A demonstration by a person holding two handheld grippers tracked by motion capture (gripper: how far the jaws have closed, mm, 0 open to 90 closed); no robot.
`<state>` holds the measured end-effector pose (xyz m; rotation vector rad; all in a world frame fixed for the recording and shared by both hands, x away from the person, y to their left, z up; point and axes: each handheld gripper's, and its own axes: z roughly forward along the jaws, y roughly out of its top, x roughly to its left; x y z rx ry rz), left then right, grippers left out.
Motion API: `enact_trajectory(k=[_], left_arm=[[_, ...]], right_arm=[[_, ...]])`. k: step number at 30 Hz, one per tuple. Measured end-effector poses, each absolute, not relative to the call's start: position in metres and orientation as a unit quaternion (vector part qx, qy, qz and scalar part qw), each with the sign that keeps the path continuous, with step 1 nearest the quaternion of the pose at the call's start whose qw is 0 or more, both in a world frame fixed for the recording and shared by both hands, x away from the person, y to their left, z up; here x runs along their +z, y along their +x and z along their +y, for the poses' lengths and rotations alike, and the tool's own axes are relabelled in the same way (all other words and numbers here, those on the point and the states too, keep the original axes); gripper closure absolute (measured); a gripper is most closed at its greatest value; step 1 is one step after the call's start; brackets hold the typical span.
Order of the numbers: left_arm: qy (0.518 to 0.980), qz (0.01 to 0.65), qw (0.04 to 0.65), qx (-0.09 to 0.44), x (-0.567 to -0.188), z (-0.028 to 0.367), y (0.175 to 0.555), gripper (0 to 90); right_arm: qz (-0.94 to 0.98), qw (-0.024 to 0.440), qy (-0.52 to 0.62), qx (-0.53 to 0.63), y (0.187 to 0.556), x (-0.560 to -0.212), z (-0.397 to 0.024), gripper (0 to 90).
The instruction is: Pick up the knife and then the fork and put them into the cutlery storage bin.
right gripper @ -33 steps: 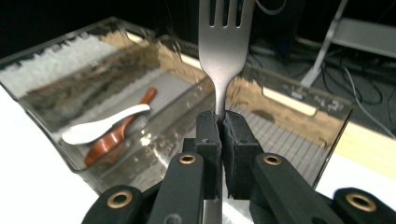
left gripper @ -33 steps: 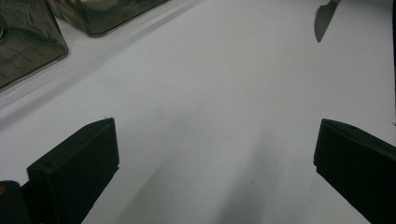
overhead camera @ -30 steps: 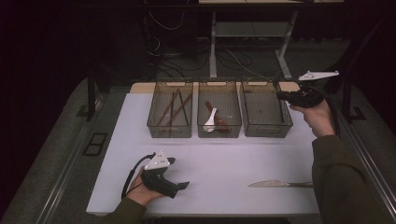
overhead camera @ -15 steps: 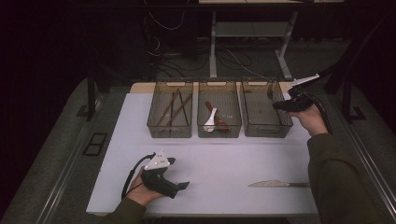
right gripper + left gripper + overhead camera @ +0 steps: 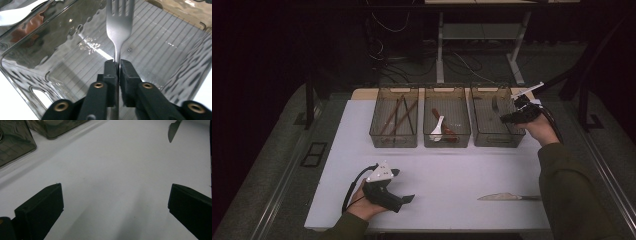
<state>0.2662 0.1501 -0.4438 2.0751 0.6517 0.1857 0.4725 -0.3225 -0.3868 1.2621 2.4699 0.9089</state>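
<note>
Over the right-hand clear bin [image 5: 498, 140] in the upper right of the high view, the right gripper [image 5: 507, 118] holds a metal fork [image 5: 119, 25] inside the bin's walls, tines pointing away from the camera in the right gripper view. Its jaws have just been opening, but the pads still sit tight on either side of the fork's neck with the handle running back between them, so I read it as still clamped, about to let go. Step in hand looks like dropping the fork into that bin. To do it well: keep the fork low and near level over the ribbed floor before opening fully, so it lands flat and doesn't bounce onto the bin wall or rim; open the jaws wide in one go, then lift straight out so the pads don't drag the handle along. Stay centred, since the far wall is near the tines. Middle bin [image 5: 447, 142] holds a white spoon [image 5: 437, 129] and something reddish-brown; left bin [image 5: 394, 142] holds brown chopsticks [image 5: 398, 117], so each bin takes one sort. Lower left, the left gripper [image 5: 404, 200] rests on the white table [image 5: 452, 170] in the person's hand, jaws spread wide with nothing between them. A table knife [image 5: 507, 197] lies on the table at lower right, likely the next item, and should be left alone for now.
</note>
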Motion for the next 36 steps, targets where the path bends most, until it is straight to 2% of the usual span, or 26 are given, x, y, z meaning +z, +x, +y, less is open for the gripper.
enact_trajectory(k=[3,9,12,18,26,36], left_arm=[[0.843,0.266,0.461,0.075,-0.444,0.15,0.266,0.0],[0.843,0.266,0.461,0.075,-0.444,0.15,0.266,0.0],[0.843,0.266,0.461,0.075,-0.444,0.151,0.266,0.0],[0.843,0.266,0.461,0.075,-0.444,0.15,0.265,0.0],[0.844,0.266,0.46,0.076,-0.444,0.149,0.265,0.0],[0.843,0.267,0.46,0.076,-0.444,0.149,0.265,0.0]], right_arm=[[0.832,0.118,0.435,0.323,0.471,-0.383,-0.324,64.4],[0.822,0.119,0.431,0.352,0.464,-0.375,-0.328,53.5],[0.818,0.115,0.425,0.369,0.455,-0.368,-0.329,50.6],[0.81,0.106,0.407,0.408,0.429,-0.36,-0.334,50.4],[0.83,0.097,0.361,0.414,0.39,-0.363,-0.331,71.8],[0.851,0.085,0.317,0.41,0.351,-0.375,-0.324,88.6]])
